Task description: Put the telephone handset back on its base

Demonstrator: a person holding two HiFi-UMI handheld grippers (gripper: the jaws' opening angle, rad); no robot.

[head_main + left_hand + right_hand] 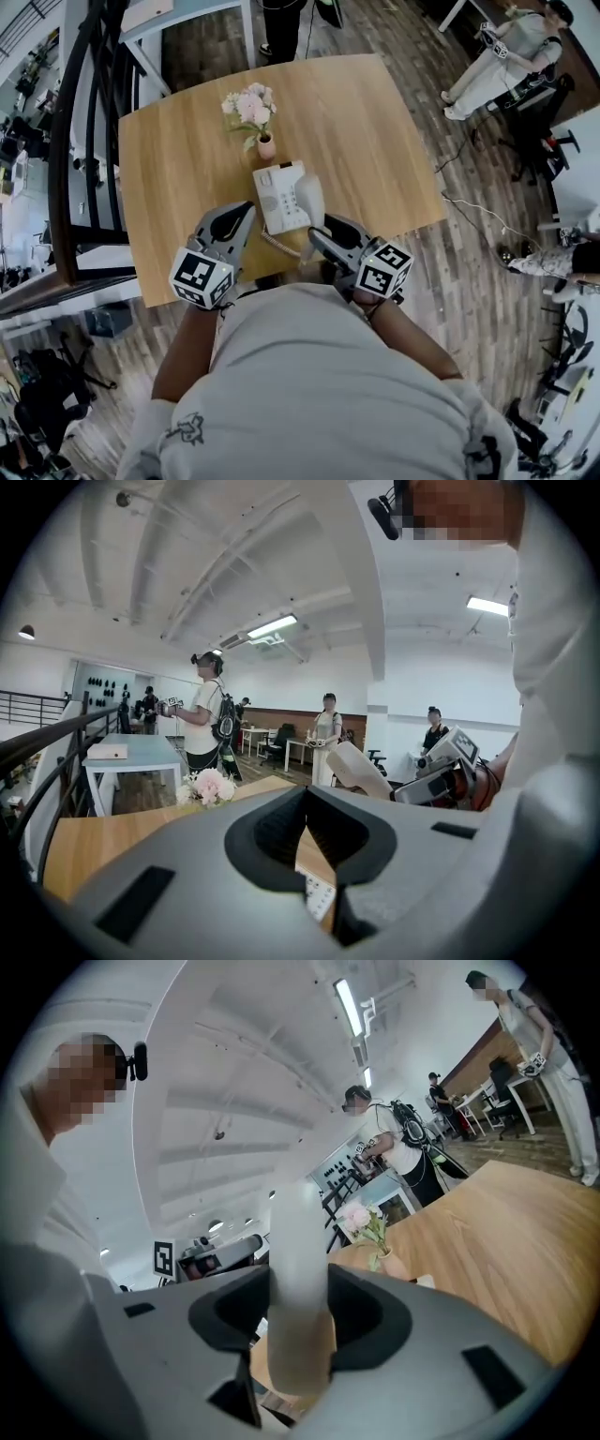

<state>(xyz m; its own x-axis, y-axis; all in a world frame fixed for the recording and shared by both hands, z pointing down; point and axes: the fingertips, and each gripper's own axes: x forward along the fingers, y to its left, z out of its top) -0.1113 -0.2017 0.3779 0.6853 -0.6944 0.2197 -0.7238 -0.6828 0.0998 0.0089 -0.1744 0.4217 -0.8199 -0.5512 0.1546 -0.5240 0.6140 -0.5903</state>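
The handset (311, 199) is gripped at its near end by the right gripper (322, 239) and held over the right side of the base (277, 195). Its long axis is judged roughly parallel to the base's long side, pointing away from the person. The left gripper (239, 217), closed on nothing, is held just left of the base.
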